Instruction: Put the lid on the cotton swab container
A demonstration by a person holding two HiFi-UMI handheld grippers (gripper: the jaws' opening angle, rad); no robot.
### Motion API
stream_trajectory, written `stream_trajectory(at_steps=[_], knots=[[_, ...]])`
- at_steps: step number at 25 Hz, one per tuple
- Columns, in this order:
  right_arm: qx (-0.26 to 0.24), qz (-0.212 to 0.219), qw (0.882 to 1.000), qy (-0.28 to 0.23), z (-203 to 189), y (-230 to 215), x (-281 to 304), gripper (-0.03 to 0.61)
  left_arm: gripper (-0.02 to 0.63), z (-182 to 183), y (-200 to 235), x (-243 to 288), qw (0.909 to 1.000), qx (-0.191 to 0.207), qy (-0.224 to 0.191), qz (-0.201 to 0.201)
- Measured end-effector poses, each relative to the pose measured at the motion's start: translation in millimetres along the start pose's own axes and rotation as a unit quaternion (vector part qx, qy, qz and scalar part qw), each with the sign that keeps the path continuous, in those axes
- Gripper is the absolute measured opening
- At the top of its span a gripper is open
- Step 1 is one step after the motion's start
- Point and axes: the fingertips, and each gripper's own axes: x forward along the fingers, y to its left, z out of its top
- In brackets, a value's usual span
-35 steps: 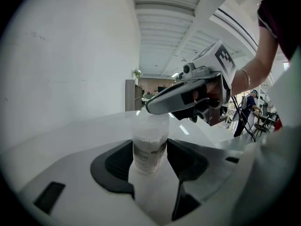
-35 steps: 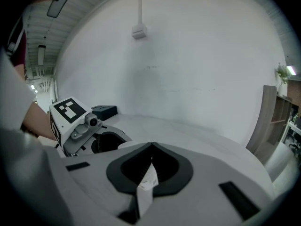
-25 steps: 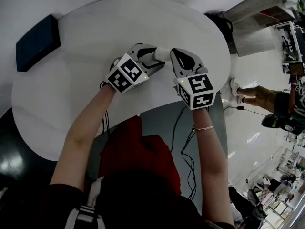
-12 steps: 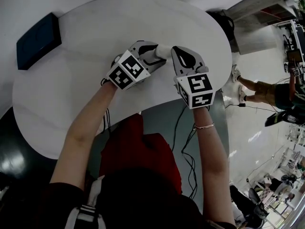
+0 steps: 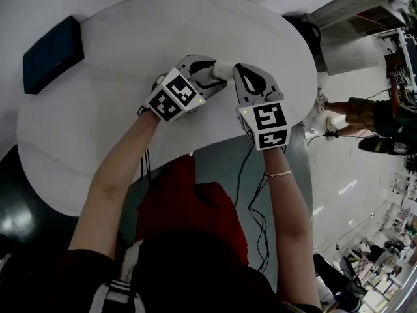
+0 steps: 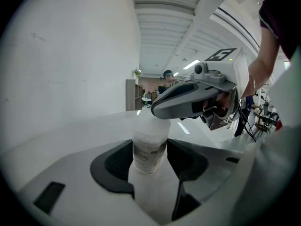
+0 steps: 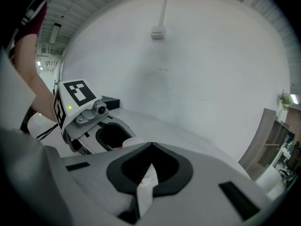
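— Since the head view looks almost straight down, what is hard to see at the left?

— Far left on the white table [image 5: 98, 135] lies a dark box [image 5: 52, 54], well apart from the hands. Its top shows no detail I can read. Nearer the middle, the left gripper [image 5: 206, 75] covers most of the cotton swab container [image 6: 149, 147], and only a pale stub shows past its marker cube.

— And in the left gripper view?

— The jaws stand wide, one pad against each side of the container, so it is gripped around its body. It stands upright, with its long axis vertical and the printed label facing the camera. Its top is hidden under the grey jaw of the right gripper [image 5: 240, 72], which hangs directly over it. Whether the two touch I cannot tell.

— What does the right gripper have?

— In the right gripper view its jaws are nearly together, pinching a thin white piece, the lid [image 7: 146, 182] as far as I can judge. It is seen edge-on, a narrow wedge leaning slightly, and its face is hidden between the pads.

— Anything further right?

— Beyond the table edge a person's legs [image 5: 352, 109] show on the floor, cut off and small.
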Motion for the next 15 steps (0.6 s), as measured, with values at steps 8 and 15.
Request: stream_trajectory(at_steps=[8,15], knots=[[0.009,-0.002,1.0,0.002,-3.2,-0.9,0.9,0.014,0.232,-1.3,0.4,-0.1,1.0,-0.002,0.0,0.002],[0.035,-0.011,0.999,-0.015,-2.4,-1.4,-0.5,0.015,0.232,-3.7,-0.1,0.7,1.0,0.002,0.003,0.006]])
